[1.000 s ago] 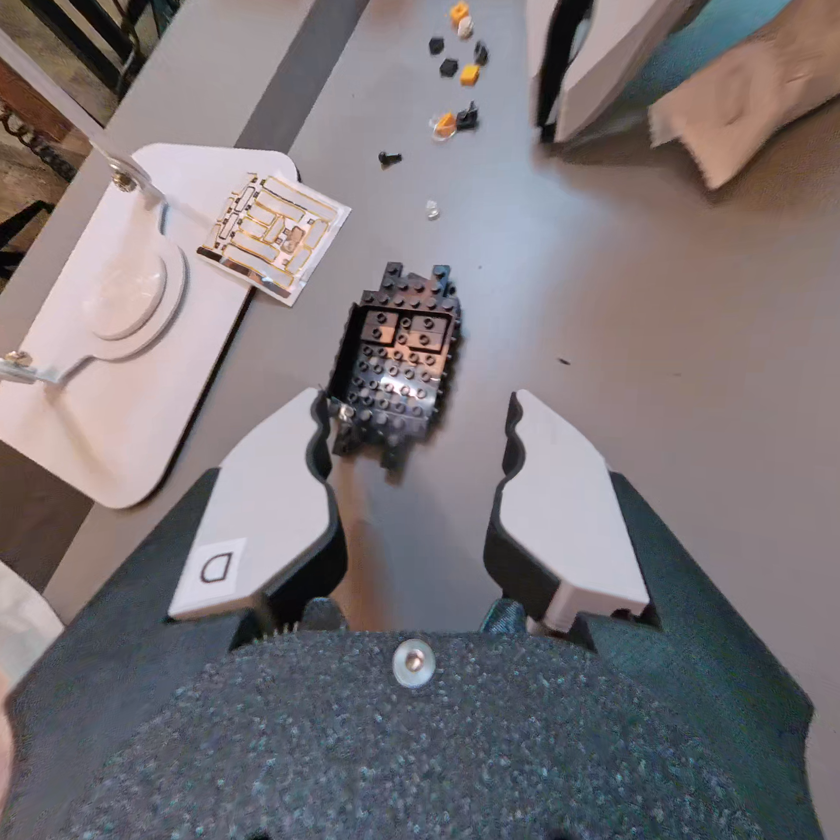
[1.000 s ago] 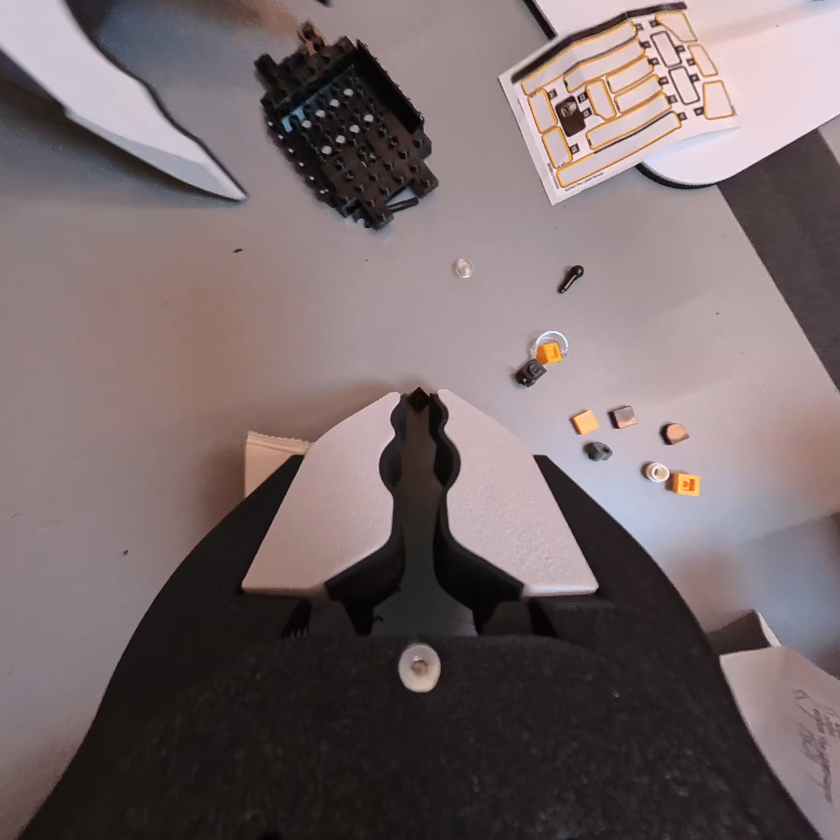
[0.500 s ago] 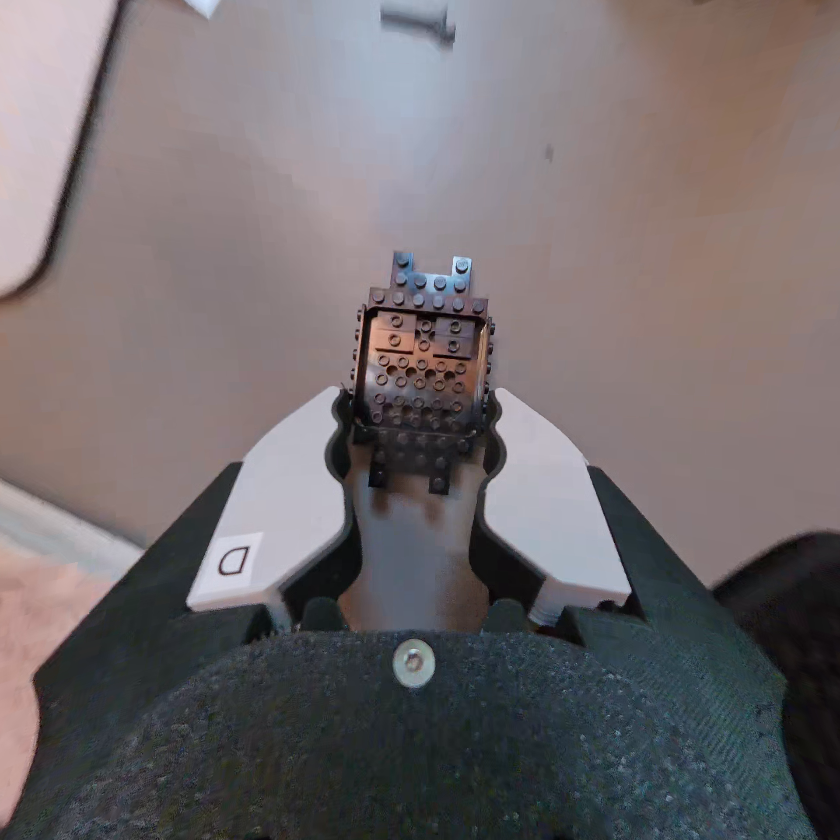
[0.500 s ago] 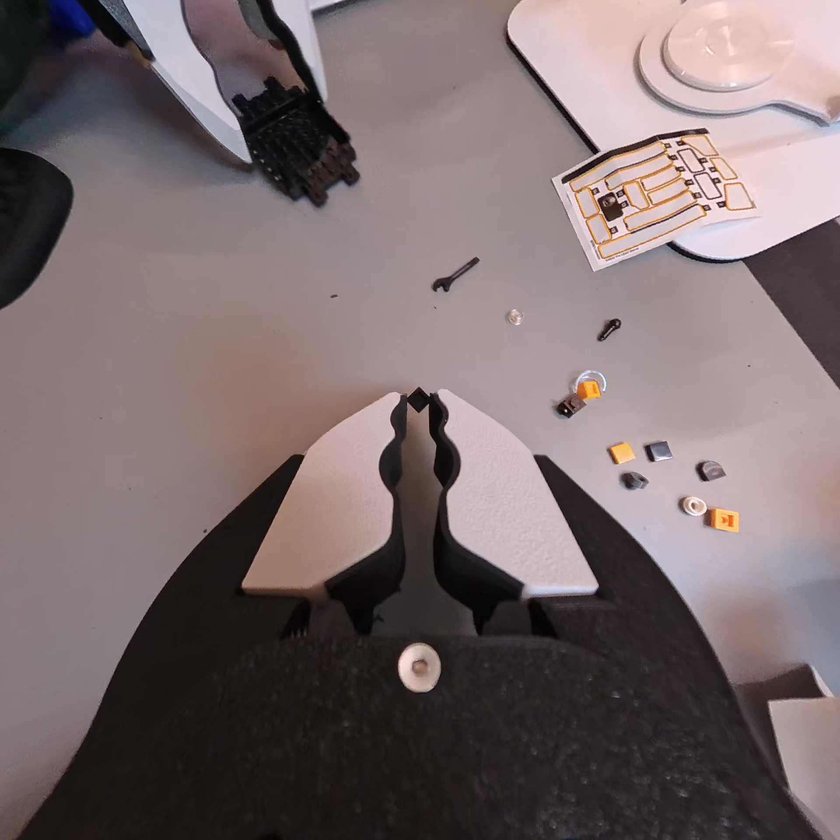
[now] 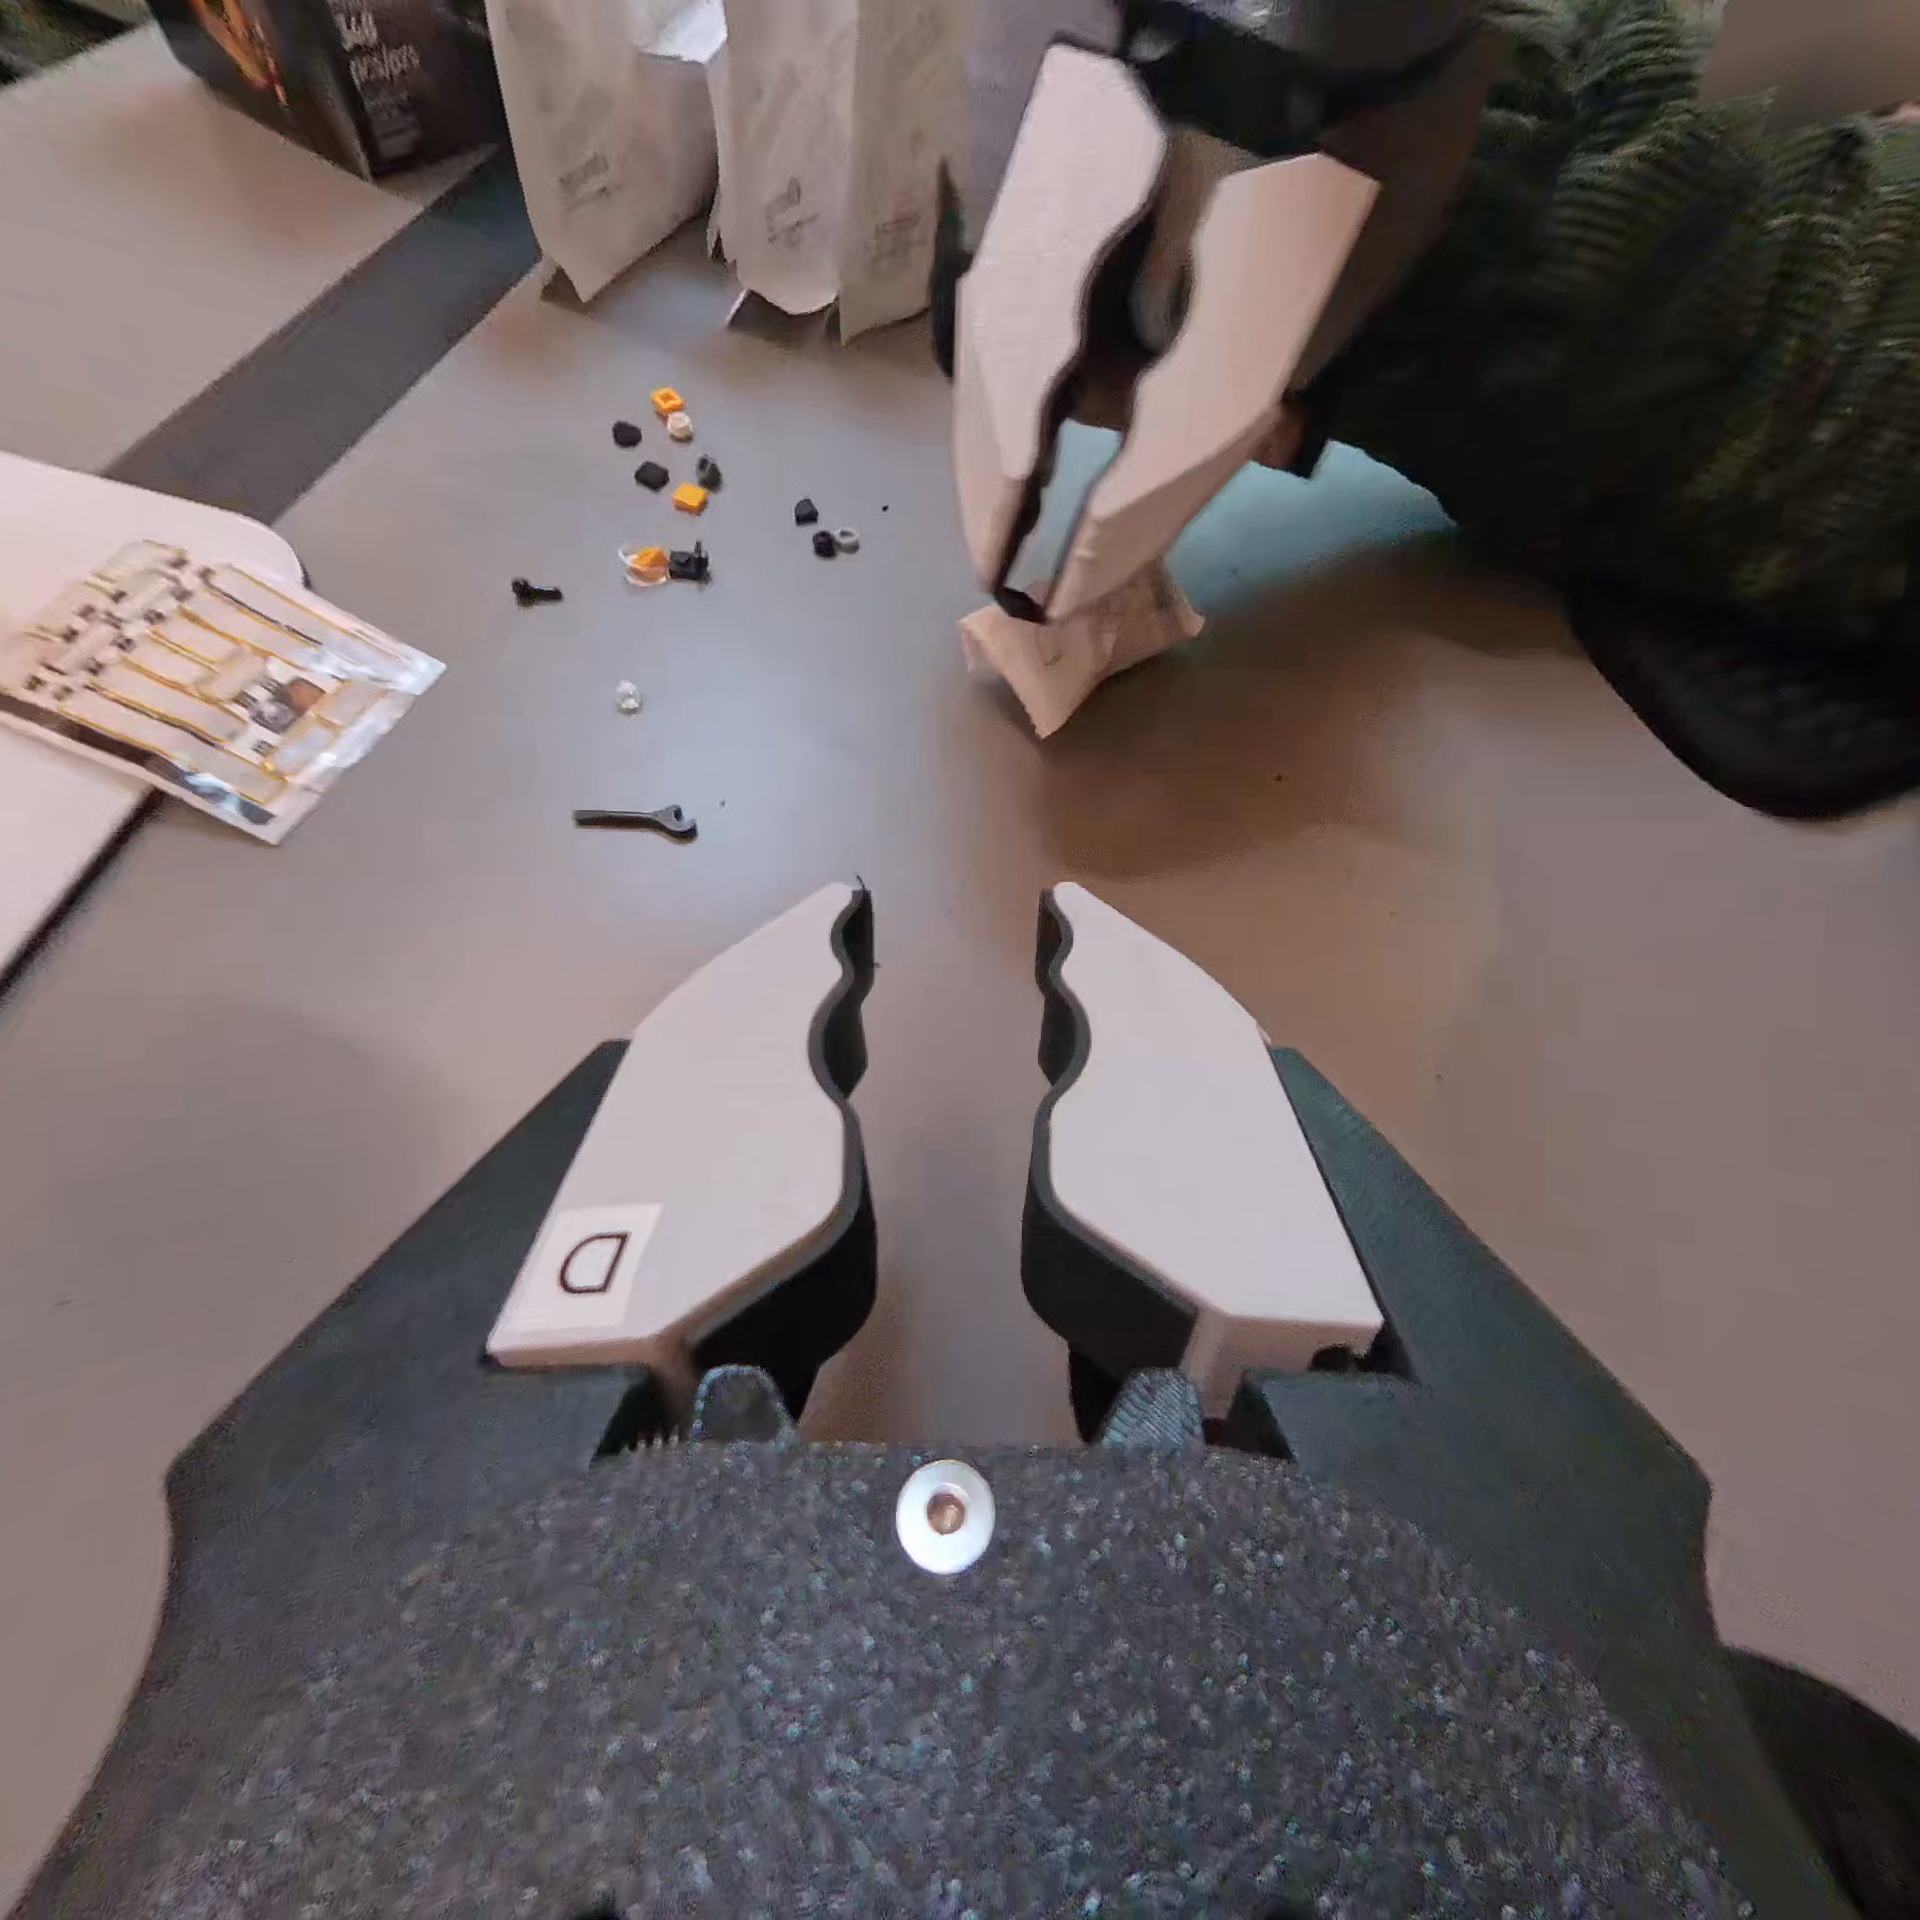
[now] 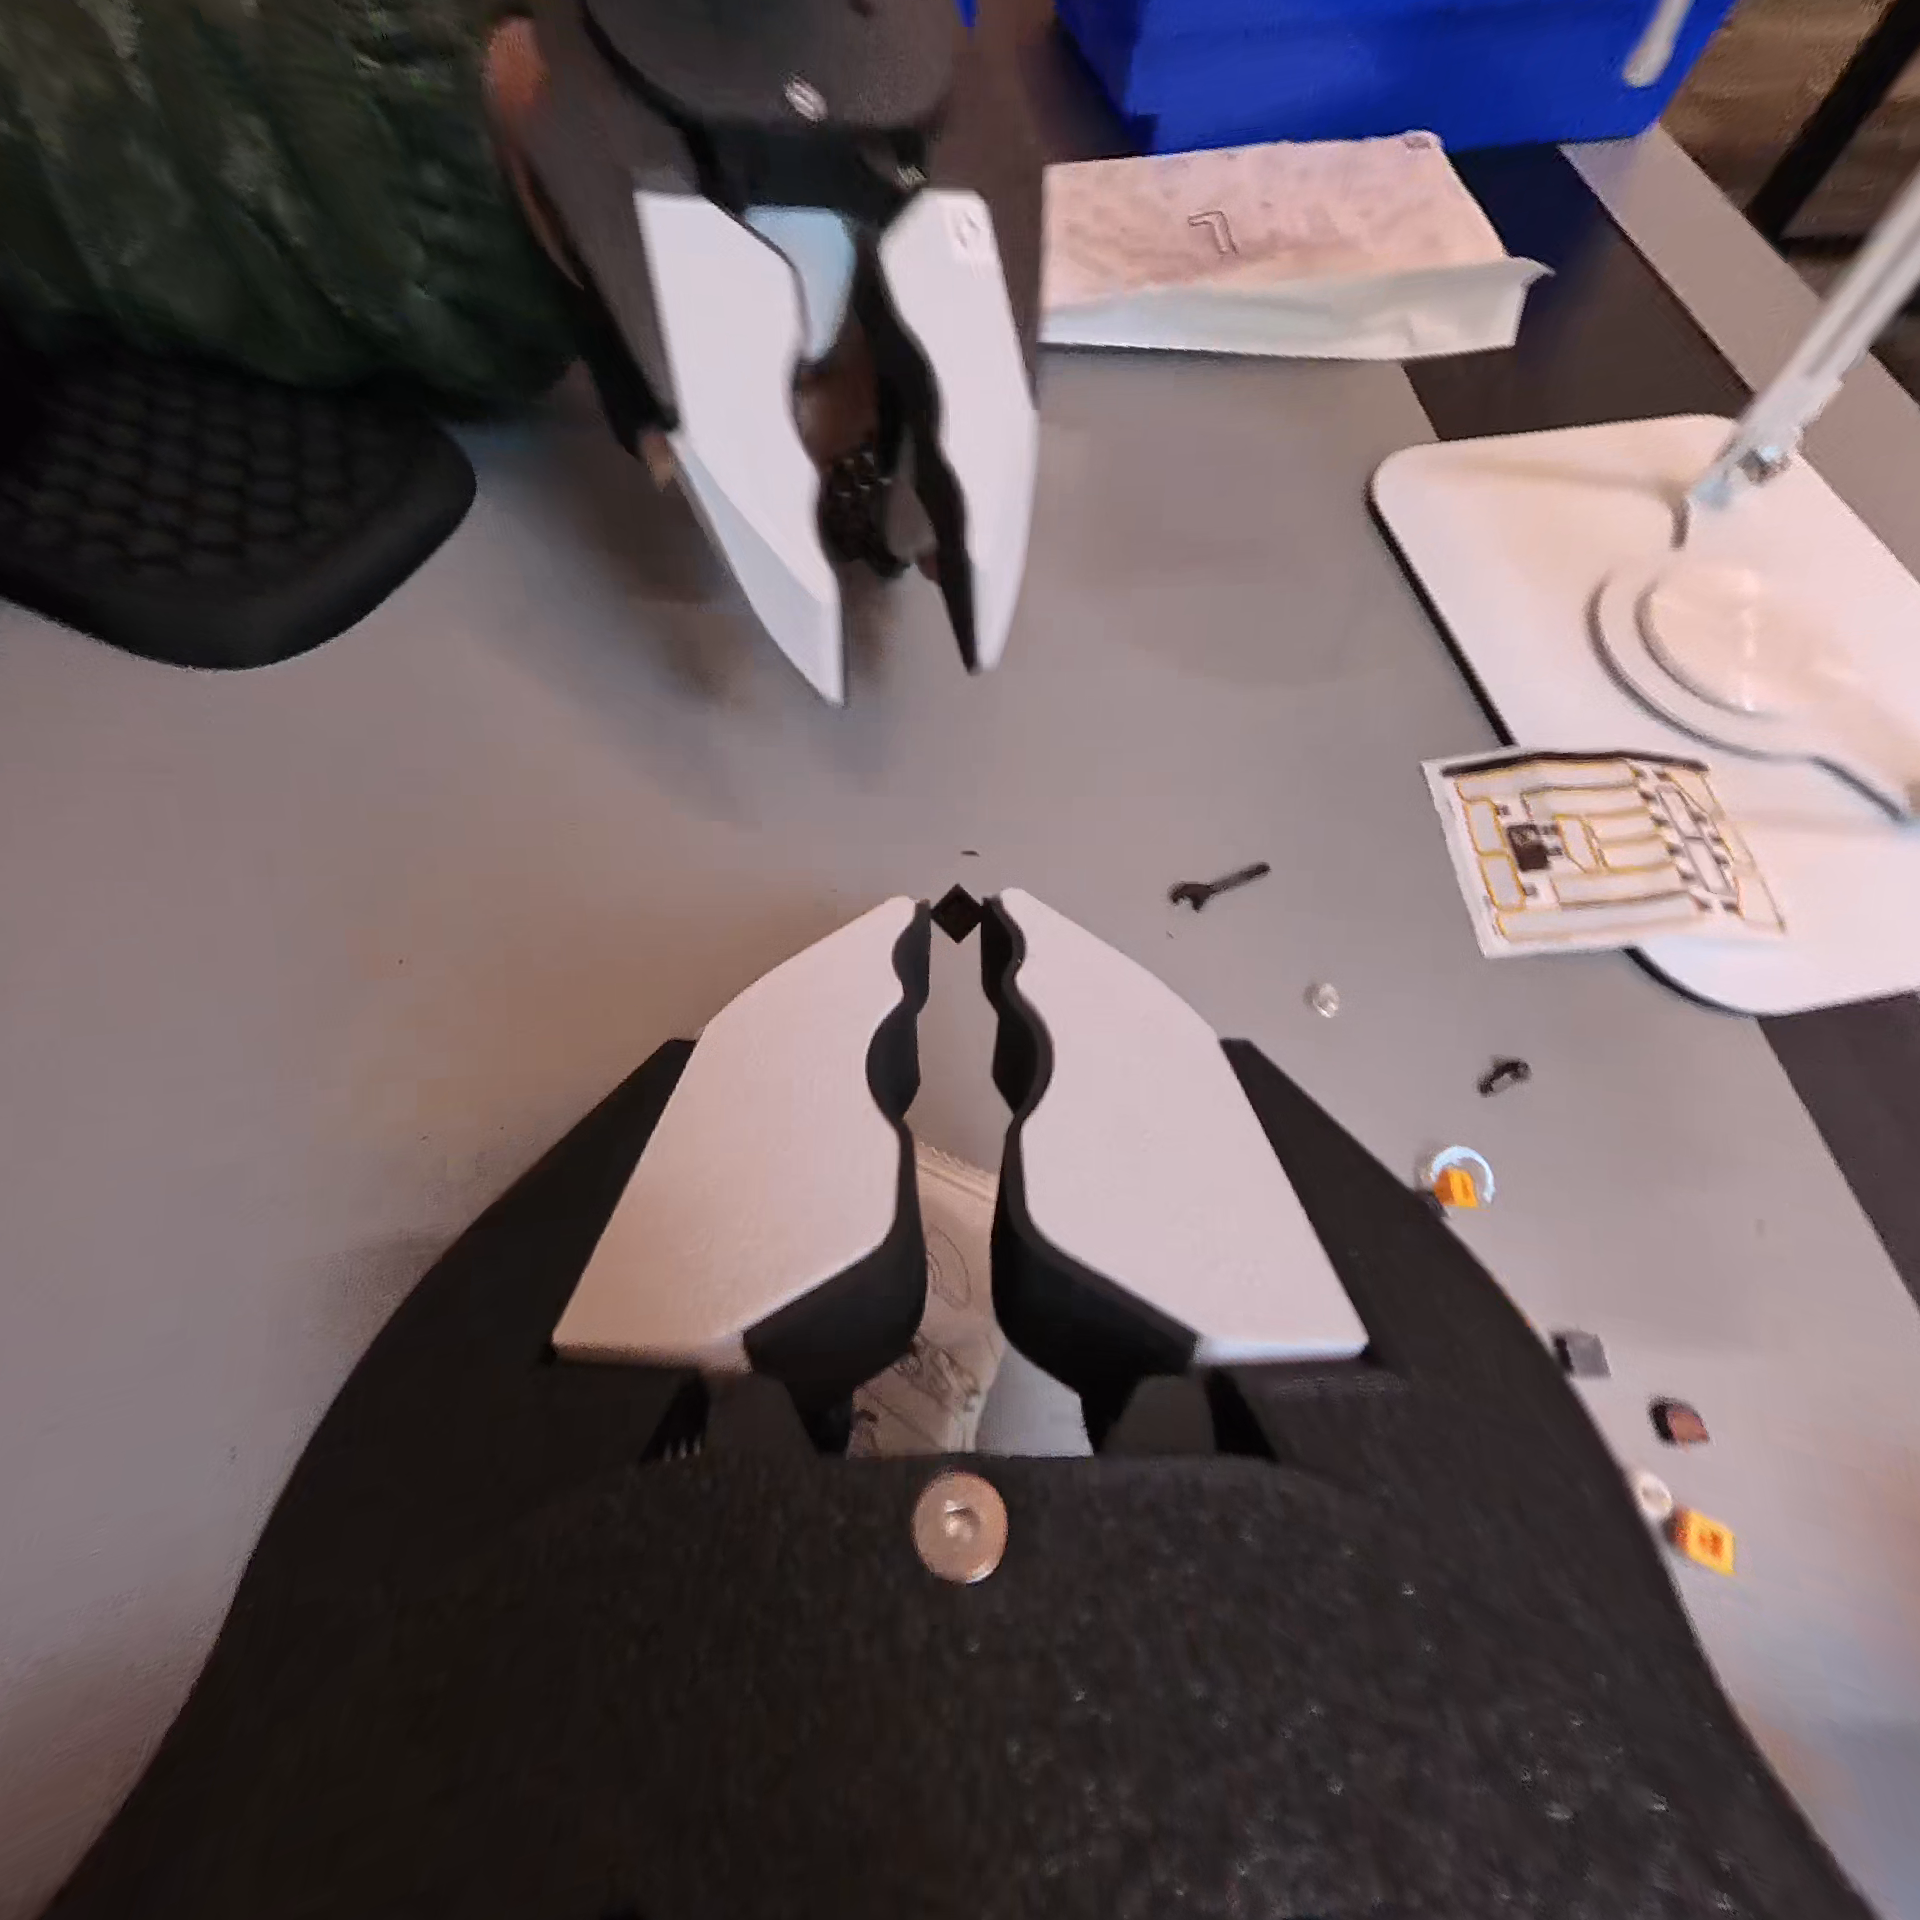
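The right gripper (image 6: 958, 914) has its jaws drawn almost together, pinching a tiny black square plastic piece (image 6: 956, 918) at the very fingertips, above the grey counter (image 5: 1351, 935). The piece sits corner-up like a diamond, so only its two side corners are caught. It looks rigid, smooth and nearly weightless, likely to twist or flick out under uneven pressure. A hold across its flat sides would be steadier.

The left gripper (image 5: 954, 894) hovers opposite, jaws parted, with bare counter showing through the gap in its own view. From the right wrist view a dark studded shape shows between its fingers near their base; the blur leaves it unclear whether that is a held part or the gripper's own mechanism.

On the counter to one side lie a small black toy wrench (image 5: 636, 821), a clear round stud (image 5: 627, 696) and a loose scatter of orange and black bricks (image 5: 675, 488). A sticker sheet with gold outlines (image 5: 208, 675) overlaps the flat white lamp base (image 6: 1662, 644). A crumpled white paper bag (image 5: 1081, 655) lies directly under the right gripper, and taller paper bags (image 5: 790, 156) stand behind. A person's dark green knitted sleeve (image 5: 1662, 260) crowds the far side.
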Demonstrator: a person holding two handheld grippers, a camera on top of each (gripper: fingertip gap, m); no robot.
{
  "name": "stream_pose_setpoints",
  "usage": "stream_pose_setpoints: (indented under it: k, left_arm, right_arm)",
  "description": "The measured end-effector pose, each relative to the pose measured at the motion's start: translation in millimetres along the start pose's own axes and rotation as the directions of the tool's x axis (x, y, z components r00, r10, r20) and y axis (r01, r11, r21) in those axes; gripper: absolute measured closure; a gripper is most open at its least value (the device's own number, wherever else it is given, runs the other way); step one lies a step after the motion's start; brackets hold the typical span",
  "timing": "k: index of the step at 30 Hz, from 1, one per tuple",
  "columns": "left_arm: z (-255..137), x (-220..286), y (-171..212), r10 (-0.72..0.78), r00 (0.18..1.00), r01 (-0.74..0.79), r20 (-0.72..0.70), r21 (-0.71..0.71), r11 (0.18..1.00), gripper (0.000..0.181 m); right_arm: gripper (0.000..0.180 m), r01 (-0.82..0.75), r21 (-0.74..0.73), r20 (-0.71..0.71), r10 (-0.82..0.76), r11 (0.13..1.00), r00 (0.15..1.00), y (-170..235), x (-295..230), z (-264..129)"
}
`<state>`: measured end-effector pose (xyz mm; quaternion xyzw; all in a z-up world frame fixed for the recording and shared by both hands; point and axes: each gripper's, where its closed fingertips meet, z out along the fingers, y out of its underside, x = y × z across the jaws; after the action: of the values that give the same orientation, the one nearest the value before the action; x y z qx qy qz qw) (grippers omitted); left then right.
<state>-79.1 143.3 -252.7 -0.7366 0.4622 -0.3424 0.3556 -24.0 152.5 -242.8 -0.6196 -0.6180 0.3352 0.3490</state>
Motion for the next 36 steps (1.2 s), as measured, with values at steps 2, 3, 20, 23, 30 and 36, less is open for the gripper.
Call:
stream_pose_setpoints:
  k: [2,3,20,23,30,36]
  left_arm:
    - [11.7,2.7,8.3,-0.008,1.0,0.007,-0.023,-0.01,1.0,0.151]
    - [15.7,8.3,10.2,-0.007,0.998,0.007,-0.055,-0.009,1.0,0.151]
    - [1.2,45.5,20.4,-0.375,0.846,0.35,-0.38,-0.137,0.927,0.181]
    - [-10.7,45.1,32.7,-0.328,0.893,0.289,-0.308,-0.164,0.943,0.181]
    - [-14.7,36.9,52.0,-0.413,0.884,0.392,-0.22,-0.135,0.91,0.17]
    - [-7.7,43.2,57.7,-0.349,0.915,0.319,-0.204,-0.167,0.933,0.16]
  right_arm:
    - [0.171,0.046,-0.017,0.03,-0.045,0.999,0.999,-0.7,-11.7,10.1]
    - [0.171,0.069,-0.026,0.042,-0.068,0.997,0.997,-0.9,-17.5,15.8]
    - [0.168,0.304,-0.047,0.018,-0.304,0.951,0.953,-10.4,-49.4,47.9]
    - [0.166,0.261,-0.041,0.03,-0.26,0.964,0.965,-7.8,-46.3,46.9]
    - [0.166,0.282,-0.091,0.115,-0.271,0.955,0.956,1.8,-69.4,70.3]
    - [0.162,0.291,-0.06,0.142,-0.281,0.955,0.949,-5.0,-81.5,76.4]
